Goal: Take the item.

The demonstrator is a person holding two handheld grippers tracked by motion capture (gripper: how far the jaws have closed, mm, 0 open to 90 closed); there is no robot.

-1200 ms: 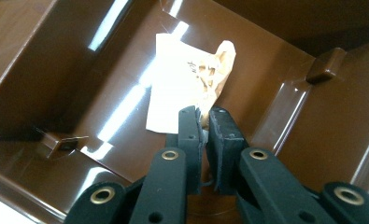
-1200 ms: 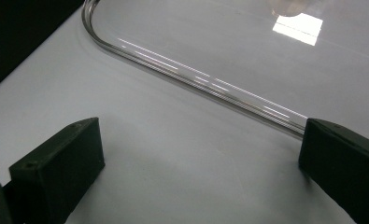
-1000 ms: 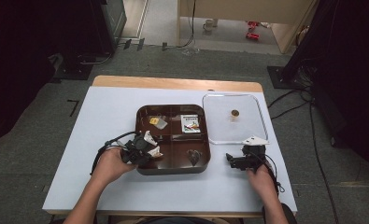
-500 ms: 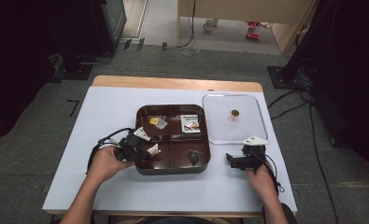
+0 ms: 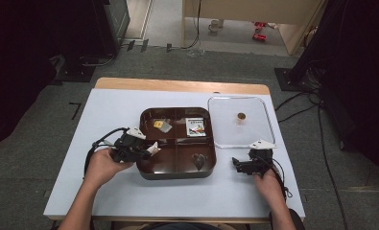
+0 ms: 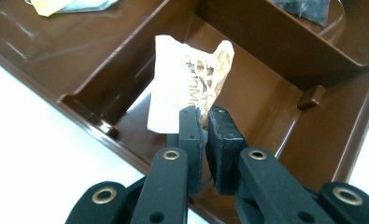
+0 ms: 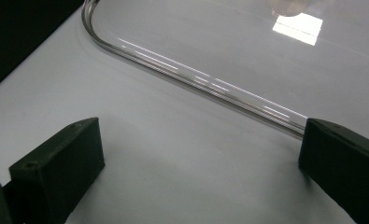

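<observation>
Holding a crumpled white paper wrapper (image 6: 189, 88) w/ brown print on it, the left tool (image 6: 203, 123) has its jaws pinched nearly together on the wrapper's bottom edge. In the high view the left tool (image 5: 138, 149) sits right at the left rim of the brown tray (image 5: 177, 173), w/ the wrapper (image 5: 153, 148) poking up over the tray's front-left compartment. That compartment looks bare under it in the left tool's view.

Tray is approx mid-desk (image 5: 105, 191), 4 compartments. Back-left one has a small yellow-and-clear packet (image 5: 161, 125), back-right has a flat printed sachet (image 5: 195, 127), front-right holds a dark heart-ish piece (image 5: 199, 161).

Right tool (image 5: 236, 164) is near the desk's front-right corner, just off the front edge of the clear lid (image 5: 268, 125), which lies flat on the desk beside the tray's right side. Small round brown thing (image 5: 241, 116) sits on the lid toward the back. Right tool's own view shows its jaws spread wide, nothing btwn them, low over the white desk top, w/ the lid's curved rim (image 7: 196, 79) running just past the tips.
</observation>
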